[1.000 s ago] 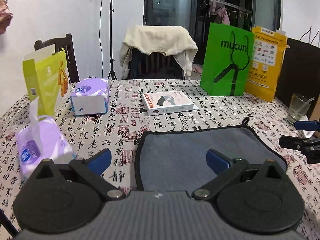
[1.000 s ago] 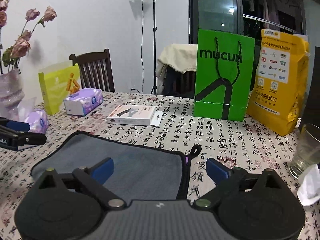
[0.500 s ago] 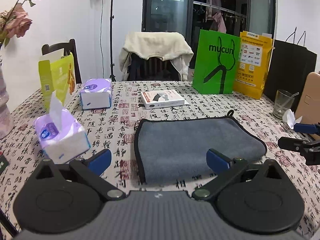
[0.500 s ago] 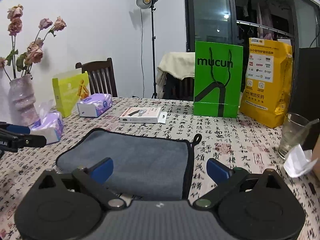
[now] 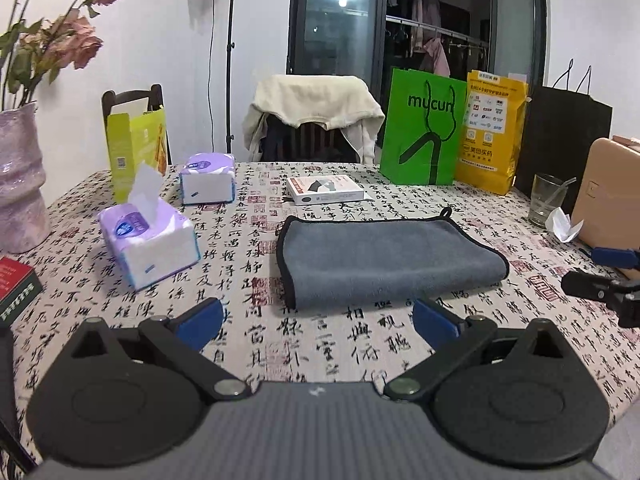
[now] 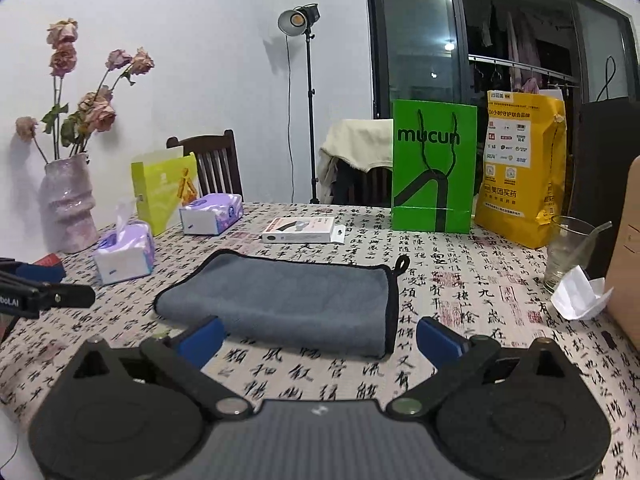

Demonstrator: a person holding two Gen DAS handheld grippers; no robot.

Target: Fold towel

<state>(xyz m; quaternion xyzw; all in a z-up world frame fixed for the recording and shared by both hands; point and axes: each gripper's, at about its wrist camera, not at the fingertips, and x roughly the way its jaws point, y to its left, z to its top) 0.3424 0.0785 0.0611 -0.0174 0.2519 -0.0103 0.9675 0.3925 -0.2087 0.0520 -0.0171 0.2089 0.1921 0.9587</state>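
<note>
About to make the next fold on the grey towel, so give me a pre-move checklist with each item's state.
1. Grey black-edged towel lies flat on the calligraphy-print tablecloth: ok.
2. Left gripper open, empty: ok.
3. Right gripper open, empty: ok.
4. Purple tissue pack apart from towel: ok.
5. Drinking glass apart from towel: ok.
6. Layers aligned underneath: cannot tell.

Both cameras look low across the bench [image 5: 248, 344] toward the window, the left one from the towel's [image 5: 384, 260] left, the right one from its right. Both catch the towel [image 6: 288, 300] and green bag [image 5: 420, 128].
</note>
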